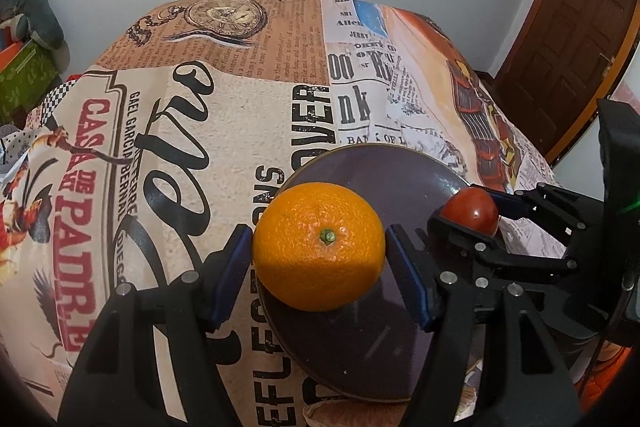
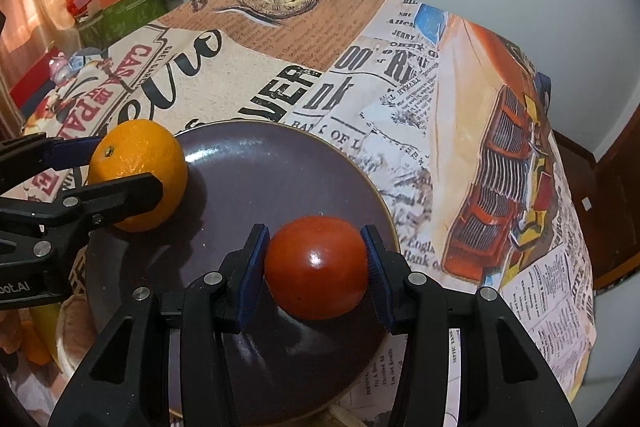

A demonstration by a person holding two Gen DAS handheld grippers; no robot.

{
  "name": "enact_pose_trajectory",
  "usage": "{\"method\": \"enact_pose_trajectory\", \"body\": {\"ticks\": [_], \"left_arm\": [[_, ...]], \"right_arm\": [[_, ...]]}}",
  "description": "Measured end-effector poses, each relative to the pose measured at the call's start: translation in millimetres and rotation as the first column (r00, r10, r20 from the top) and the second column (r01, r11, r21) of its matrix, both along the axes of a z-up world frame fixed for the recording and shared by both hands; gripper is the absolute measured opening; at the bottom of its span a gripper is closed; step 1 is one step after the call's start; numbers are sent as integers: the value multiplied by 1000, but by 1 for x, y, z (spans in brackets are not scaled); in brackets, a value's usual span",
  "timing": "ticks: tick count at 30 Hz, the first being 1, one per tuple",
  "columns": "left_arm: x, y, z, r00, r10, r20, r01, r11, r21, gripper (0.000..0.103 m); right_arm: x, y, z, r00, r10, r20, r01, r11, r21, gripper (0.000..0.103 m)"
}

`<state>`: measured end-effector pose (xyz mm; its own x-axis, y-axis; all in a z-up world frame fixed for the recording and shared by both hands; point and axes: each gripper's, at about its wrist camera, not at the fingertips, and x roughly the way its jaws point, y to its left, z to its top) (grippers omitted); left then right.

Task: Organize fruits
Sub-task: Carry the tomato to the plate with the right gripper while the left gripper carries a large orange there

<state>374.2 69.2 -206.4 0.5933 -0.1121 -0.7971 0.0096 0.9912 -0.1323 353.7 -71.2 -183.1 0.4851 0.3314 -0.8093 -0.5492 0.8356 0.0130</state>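
I have the left hand-held gripper (image 1: 319, 251) pinching the orange (image 1: 319, 246) across its widest part, blue pads (image 1: 234, 269) on opposite flanks and the green stem scar facing the camera. The fruit hangs over the left rim of the dark purple plate (image 1: 400, 179), which sits toward the near edge of the tabletop (image 1: 224, 131) with its newspaper-print cloth. I cannot tell whether the orange already touches the plate.

The right hand-held gripper (image 2: 316, 269) pinches the tomato (image 2: 316, 267) at its middle, over the near right part of the plate, close to the rim.

I judge the orange fairly heavy, firm and pebbled, so the pads should bite well and an equator hold suits it. The tomato looks glossy and smooth, and I expect it to be softer and thin-skinned; too much squeeze could bruise or split it, too little and it slides. I would keep the pads at its widest girth. Both fruits are round, so once freed on the shallow plate they may roll toward the rim.
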Motion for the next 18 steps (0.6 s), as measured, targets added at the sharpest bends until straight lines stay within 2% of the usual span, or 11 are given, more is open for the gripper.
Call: {"method": "enact_pose_trajectory", "body": {"ticks": [1, 3, 5, 8, 12, 18], "left_arm": [[0, 0, 0, 1000, 0, -2, 0, 1000, 0, 67], [1, 0, 0, 1000, 6, -8, -6, 1000, -1, 67], [1, 0, 0, 1000, 16, -11, -16, 1000, -6, 67], [-4, 3, 6, 1000, 25, 3, -24, 999, -39, 68], [-14, 2, 23, 999, 26, 43, -25, 1000, -17, 70], [-37, 8, 45, 996, 43, 81, -43, 999, 3, 70]], "right_arm": [[-1, 0, 1, 1000, -2, 2, 2, 1000, -2, 46], [-1, -3, 4, 1000, -8, 7, 7, 1000, 16, 66], [-4, -6, 7, 1000, -18, 22, 17, 999, 34, 71], [-7, -6, 8, 999, -24, 30, 23, 999, 26, 71], [-14, -12, 16, 998, -34, 44, 33, 999, 35, 71], [-33, -19, 44, 992, -49, 115, 44, 998, 48, 71]]}}
